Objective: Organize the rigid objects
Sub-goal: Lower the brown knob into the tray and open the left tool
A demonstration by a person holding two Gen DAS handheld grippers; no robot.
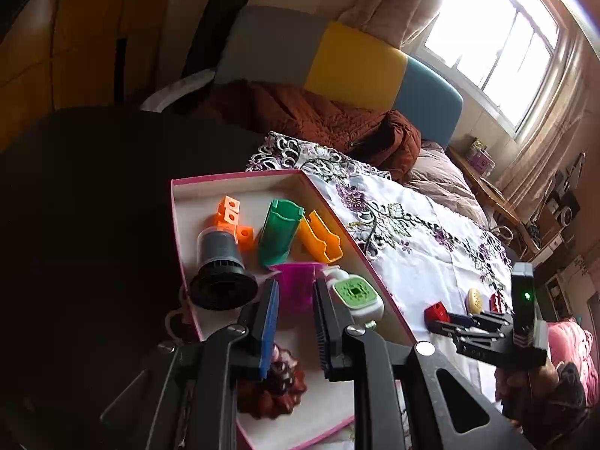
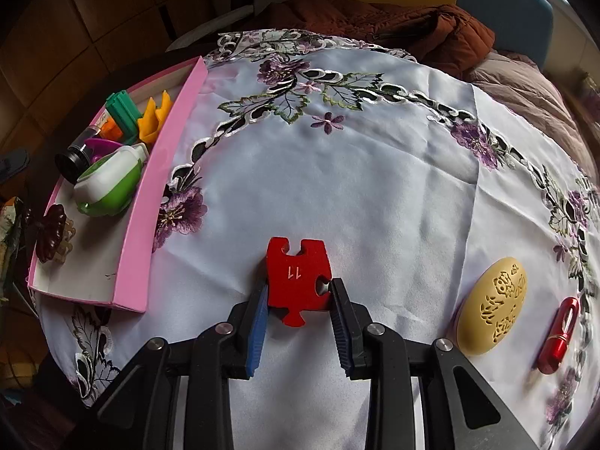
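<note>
A pink box (image 1: 240,178) holds a green tube (image 1: 279,232), orange pieces (image 1: 318,240), a black-and-grey cylinder (image 1: 221,266), a magenta cup (image 1: 292,281), a green-and-white device (image 1: 356,292) and a dark red flower shape (image 1: 273,386). My left gripper (image 1: 294,296) hovers over the box, its jaws a narrow gap apart and gripping nothing; the cup lies beyond the tips. On the embroidered cloth (image 2: 337,172), my right gripper (image 2: 298,292) is shut on a red puzzle piece (image 2: 298,273) marked 11. That gripper (image 1: 446,322) and the piece (image 1: 435,311) also show at the right of the left wrist view.
A yellow carved oval (image 2: 491,307) and a red tube (image 2: 558,333) lie on the cloth right of the puzzle piece. The pink box (image 2: 165,172) sits at the cloth's left edge. A brown jacket (image 1: 318,120) lies on the bed behind. A hand (image 1: 525,382) holds the right gripper.
</note>
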